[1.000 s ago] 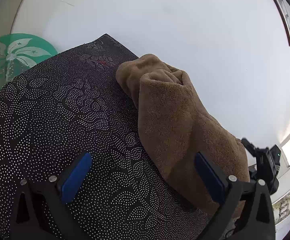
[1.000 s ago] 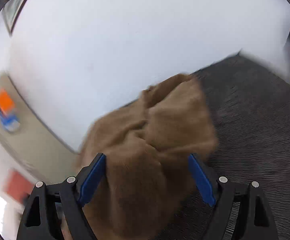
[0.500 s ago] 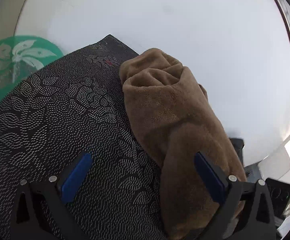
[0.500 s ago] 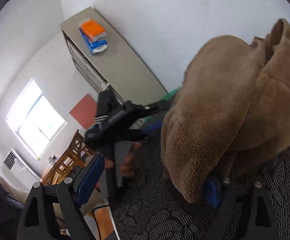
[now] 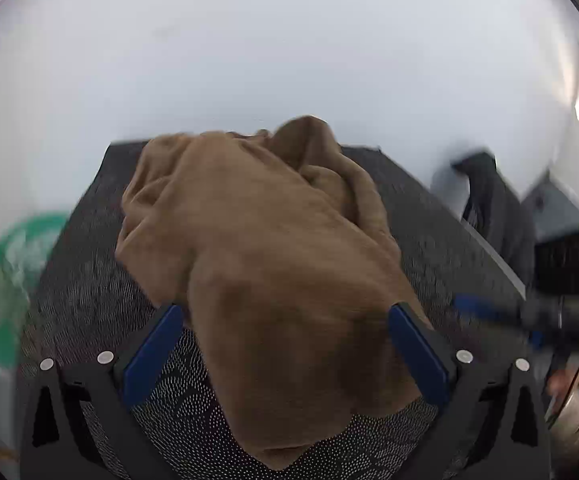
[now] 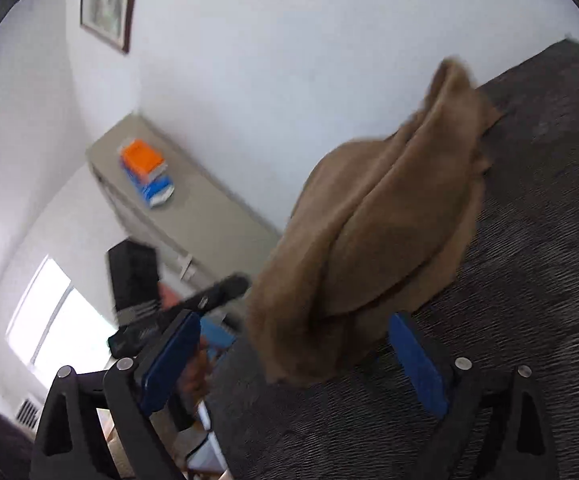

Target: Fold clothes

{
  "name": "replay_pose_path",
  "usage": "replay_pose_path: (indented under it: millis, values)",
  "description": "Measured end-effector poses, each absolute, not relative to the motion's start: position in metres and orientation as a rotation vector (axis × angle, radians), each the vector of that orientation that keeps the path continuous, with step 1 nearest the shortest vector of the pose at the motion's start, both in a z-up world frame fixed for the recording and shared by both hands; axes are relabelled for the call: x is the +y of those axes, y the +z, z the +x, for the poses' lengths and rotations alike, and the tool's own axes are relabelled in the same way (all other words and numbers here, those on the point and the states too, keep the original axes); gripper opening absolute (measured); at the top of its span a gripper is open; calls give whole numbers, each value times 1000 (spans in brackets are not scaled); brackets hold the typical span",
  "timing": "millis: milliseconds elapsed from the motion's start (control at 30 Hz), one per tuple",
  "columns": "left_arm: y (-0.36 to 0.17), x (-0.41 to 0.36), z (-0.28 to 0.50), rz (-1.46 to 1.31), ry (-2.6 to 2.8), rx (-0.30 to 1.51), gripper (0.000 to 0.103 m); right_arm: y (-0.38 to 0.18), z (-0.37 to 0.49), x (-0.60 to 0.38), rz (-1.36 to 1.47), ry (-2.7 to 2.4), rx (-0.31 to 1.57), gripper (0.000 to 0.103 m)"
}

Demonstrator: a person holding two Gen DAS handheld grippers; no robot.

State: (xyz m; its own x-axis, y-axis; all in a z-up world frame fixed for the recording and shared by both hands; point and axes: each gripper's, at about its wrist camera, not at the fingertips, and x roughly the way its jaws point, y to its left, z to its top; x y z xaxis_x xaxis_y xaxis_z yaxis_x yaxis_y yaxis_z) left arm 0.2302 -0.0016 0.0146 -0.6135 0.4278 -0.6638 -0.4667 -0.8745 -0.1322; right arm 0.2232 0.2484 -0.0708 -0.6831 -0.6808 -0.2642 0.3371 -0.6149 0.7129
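Brown garment [image 5: 273, 264] sits bunched on my dark patterned counter [image 5: 89, 280]. Right hand-held gripper [image 6: 293, 360] is opening, cloth between its jaws; left hand-held gripper [image 5: 285, 352] gapes around it, gripping nothing. I'd find 1 edge before spreading.

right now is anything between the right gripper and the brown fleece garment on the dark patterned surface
Nothing visible. The brown fleece garment already lies between the opening jaws of the right gripper, its near edge hanging between the blue pads, on the dark patterned surface.

Brown garment [image 5: 273, 264], dotted black cloth [image 5: 193, 412]
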Motion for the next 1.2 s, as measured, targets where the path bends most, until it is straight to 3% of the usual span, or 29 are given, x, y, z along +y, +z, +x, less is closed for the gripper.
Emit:
replay_pose_path:
  millis: [100,333,433,467,500,600,667,767,967,1000,1200]
  values:
    - [27,34,253,-935,2368,266,103,-70,232,280,695,-2431,-890,102]
    - [-4,100,258,-1069,2471,463,103,-86,233,297,723,-2483,-980,102]
    - [-15,87,232,-1143,2511,319,102,-83,235,297,743,-2498,-926,102]
    - [-13,72,225,-1166,2513,189,95,-81,236,296,742,-2510,-912,102]
    - [-11,56,217,-1187,2509,55,81,-79,237,296,741,-2521,-897,102]
    - [-5,15,210,-1194,2466,-193,67,-82,239,296,758,-2529,-891,102]
    - [-4,1,211,-1187,2426,-242,66,-84,238,295,768,-2544,-879,102]
    - [-8,-12,211,-1188,2363,-325,65,-66,234,281,746,-2636,-669,102]
    - [-10,-49,205,-1165,2288,-528,65,-23,230,214,438,-2855,355,102]
    - [-8,-57,204,-1153,2307,-535,65,-22,225,207,406,-2841,444,102]
    - [-5,-89,194,-1120,2364,-571,66,-26,182,186,422,-2624,536,102]
